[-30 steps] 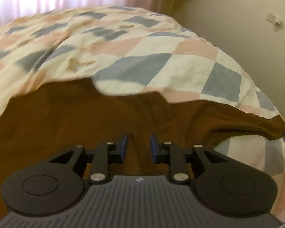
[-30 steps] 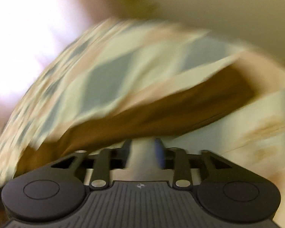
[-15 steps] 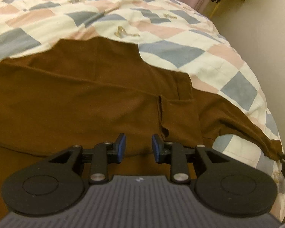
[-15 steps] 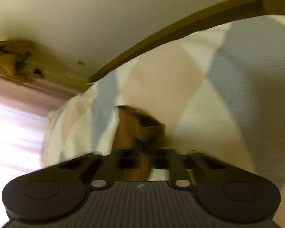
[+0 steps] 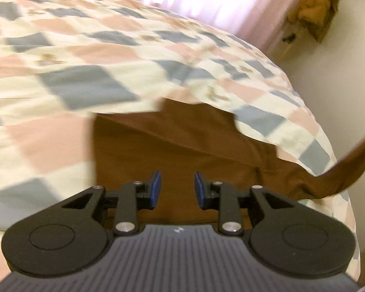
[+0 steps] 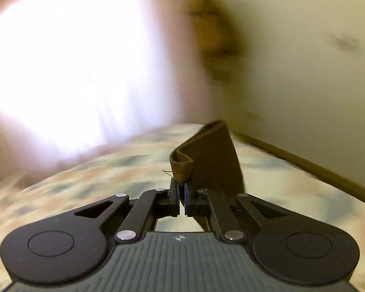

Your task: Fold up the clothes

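Pinched almost fully together, with only a sliver of gap between the blue pads, on a folded cuff-like end of the brown knit garment (image 6: 206, 155) by the black two-finger right gripper (image 6: 181, 196); raised clear of the bed, that end standing up above the fingertips and curling over to the right. Spread well apart and holding nothing: the black left gripper (image 5: 175, 189), blue pads (image 5: 155, 189) facing each other, poised just above the brown cloth. Spread flat on the bed near its right edge, the main body of the same brown garment (image 5: 172, 150), straight left side and a notched far edge, with one long sleeve (image 5: 348, 168) stretched off past the right edge of the bed and lifted upward out of the left wrist view. Underneath, a quilted bedspread in cream, pink and grey-blue diamond patches (image 5: 90, 56), blurred in both views. Beyond the far edge of the bed, a bright window behind pale pink curtains (image 5: 206, 2); at the far right corner, a bundle of tan fabric (image 5: 314, 7) against a cream wall (image 5: 328, 77).
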